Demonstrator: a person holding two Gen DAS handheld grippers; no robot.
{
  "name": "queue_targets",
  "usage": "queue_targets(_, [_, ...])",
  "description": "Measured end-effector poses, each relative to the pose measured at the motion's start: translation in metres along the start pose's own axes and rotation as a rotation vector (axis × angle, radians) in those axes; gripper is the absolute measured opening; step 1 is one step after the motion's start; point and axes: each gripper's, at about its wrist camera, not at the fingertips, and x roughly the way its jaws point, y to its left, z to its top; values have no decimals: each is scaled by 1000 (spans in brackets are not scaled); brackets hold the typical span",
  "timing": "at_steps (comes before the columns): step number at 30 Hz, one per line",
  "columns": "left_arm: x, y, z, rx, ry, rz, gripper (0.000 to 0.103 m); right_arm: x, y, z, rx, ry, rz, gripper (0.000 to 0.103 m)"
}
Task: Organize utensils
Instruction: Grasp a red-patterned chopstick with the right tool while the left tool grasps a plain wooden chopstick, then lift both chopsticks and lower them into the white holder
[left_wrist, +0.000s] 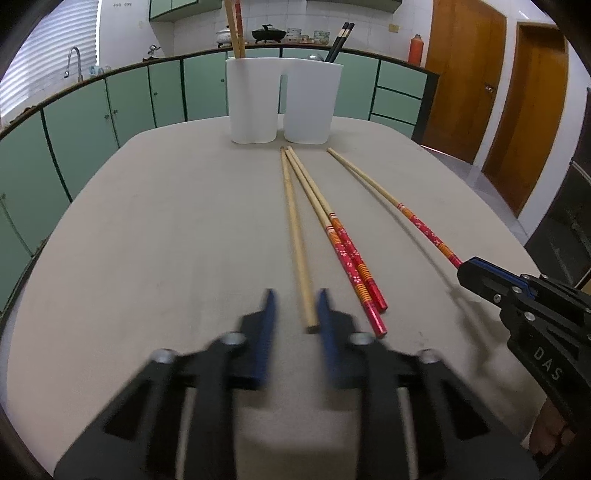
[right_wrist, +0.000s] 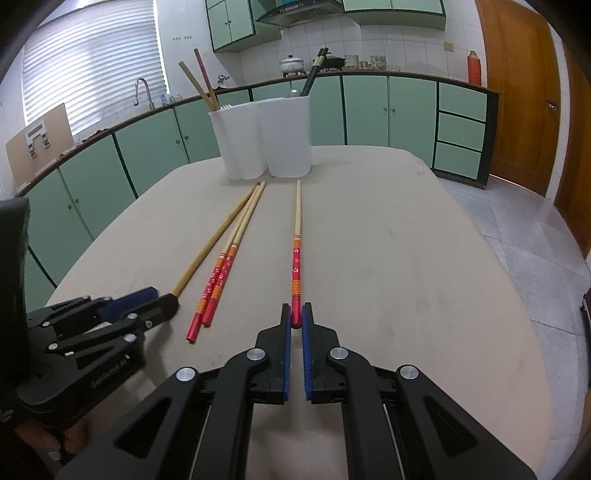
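Observation:
Several long chopsticks lie on the beige table. A plain wooden chopstick (left_wrist: 297, 236) has its near end between the fingers of my left gripper (left_wrist: 295, 314), which is open around it. A pair of red-handled chopsticks (left_wrist: 349, 254) lies just right of it. My right gripper (right_wrist: 296, 319) is shut on the red end of a single red-handled chopstick (right_wrist: 296, 254). A white two-compartment holder (left_wrist: 282, 99) stands at the far end, with wooden and red chopsticks in its left cup and black ones in its right cup.
The table edge (right_wrist: 517, 280) drops to a tiled floor on the right. Green kitchen cabinets (left_wrist: 92, 110) and a counter with a sink run behind the table. Wooden doors (left_wrist: 465, 74) stand at the far right.

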Motion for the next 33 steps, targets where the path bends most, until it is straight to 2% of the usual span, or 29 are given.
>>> queue_targets(7, [-8, 6, 5, -11, -13, -4, 6, -6, 1, 3, -11, -17, -9, 5])
queue_targets(12, [-31, 7, 17, 22, -81, 20, 6, -16, 2, 12, -16, -50, -5, 5])
queue_targets(19, [-62, 6, 44, 34, -175, 12, 6, -38, 2, 37, -21, -124, 5, 5])
queue_targets(26, [-89, 7, 87, 38, -270, -7, 6, -53, -1, 77, -4, -177, 34, 5])
queue_targets(33, [-101, 13, 131, 27, -325, -24, 6, -60, -7, 133, 12, -199, 88, 5])
